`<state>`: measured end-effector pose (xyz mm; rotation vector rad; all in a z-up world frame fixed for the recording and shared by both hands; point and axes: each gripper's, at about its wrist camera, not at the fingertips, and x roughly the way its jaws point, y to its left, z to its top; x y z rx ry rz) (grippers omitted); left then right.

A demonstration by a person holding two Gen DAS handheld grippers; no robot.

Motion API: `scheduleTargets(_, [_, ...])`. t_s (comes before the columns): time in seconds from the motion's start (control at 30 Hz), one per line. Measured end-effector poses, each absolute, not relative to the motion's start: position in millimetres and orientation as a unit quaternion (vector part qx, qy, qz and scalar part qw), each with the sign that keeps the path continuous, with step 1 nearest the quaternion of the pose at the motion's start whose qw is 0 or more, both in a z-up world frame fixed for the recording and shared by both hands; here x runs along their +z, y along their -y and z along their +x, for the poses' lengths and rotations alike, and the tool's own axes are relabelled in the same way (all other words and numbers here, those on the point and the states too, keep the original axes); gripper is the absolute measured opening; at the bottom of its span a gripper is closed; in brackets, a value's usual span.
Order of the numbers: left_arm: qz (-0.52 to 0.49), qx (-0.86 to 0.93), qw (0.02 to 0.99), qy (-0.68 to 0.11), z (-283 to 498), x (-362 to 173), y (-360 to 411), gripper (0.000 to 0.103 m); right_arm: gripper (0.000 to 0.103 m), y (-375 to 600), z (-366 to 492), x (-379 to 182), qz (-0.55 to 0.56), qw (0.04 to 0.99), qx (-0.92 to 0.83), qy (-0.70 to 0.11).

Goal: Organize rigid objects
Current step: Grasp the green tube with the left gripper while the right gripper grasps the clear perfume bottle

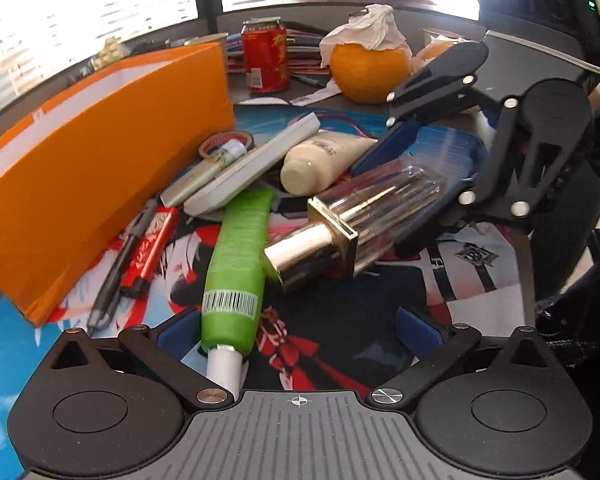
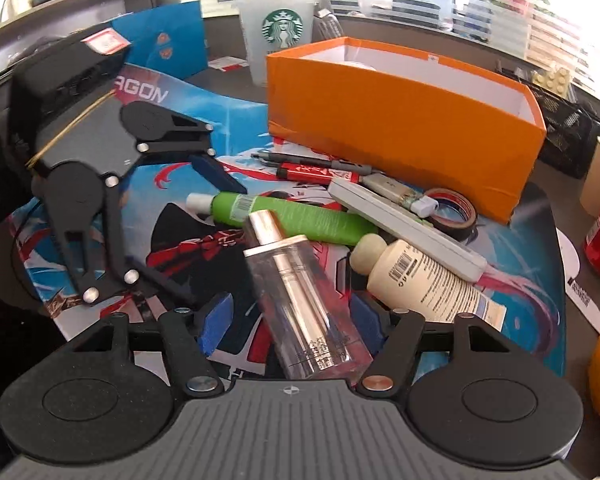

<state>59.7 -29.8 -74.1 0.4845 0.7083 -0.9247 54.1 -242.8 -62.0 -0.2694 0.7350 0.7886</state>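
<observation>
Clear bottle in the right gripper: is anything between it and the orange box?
Yes. Between the clear bottle, lying between the right gripper pads, and the orange box lie the green tube, the white flat case, the cream bottle and pens by the box wall. All sit low, so lifting over them looks feasible.

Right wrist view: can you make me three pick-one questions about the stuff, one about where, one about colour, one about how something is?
1. Where does the tape lie, relative to the box? A inside it; B beside it; C on top of it.
2. What colour is the tube? A purple; B black; C green.
3. The box is: A open on top; B lidded; C flattened.

Answers: B, the roll lies by the box's wall; C, its body is bright green; A, its white inside shows.
</observation>
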Motion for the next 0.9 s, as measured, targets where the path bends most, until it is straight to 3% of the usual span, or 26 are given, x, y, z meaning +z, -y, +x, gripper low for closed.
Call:
scheduleTargets(0.27, [0.204, -0.373, 0.839, -0.340, 87, -73, 31, 0.103, 0.037, 246, 57, -69, -0.086, 0.866, 0.333, -0.363])
scheduleTargets(0.6, [0.187, -0.337, 0.863, -0.328, 95, -75, 43, 0.102, 0.036, 255, 46, -72, -0.085, 0.880, 0.283, -0.372])
scheduleTargets(0.77, [0.154, -0.355, 0.858, -0.337, 91, -73, 39, 0.073, 0.036, 258, 43, -74, -0.075, 0.883, 0.280, -0.370])
scheduleTargets(0.9, [0.162, -0.360, 0.857, -0.331, 78, -69, 45, 0.031, 0.036, 258, 44, -73, -0.068, 0.883, 0.280, -0.371])
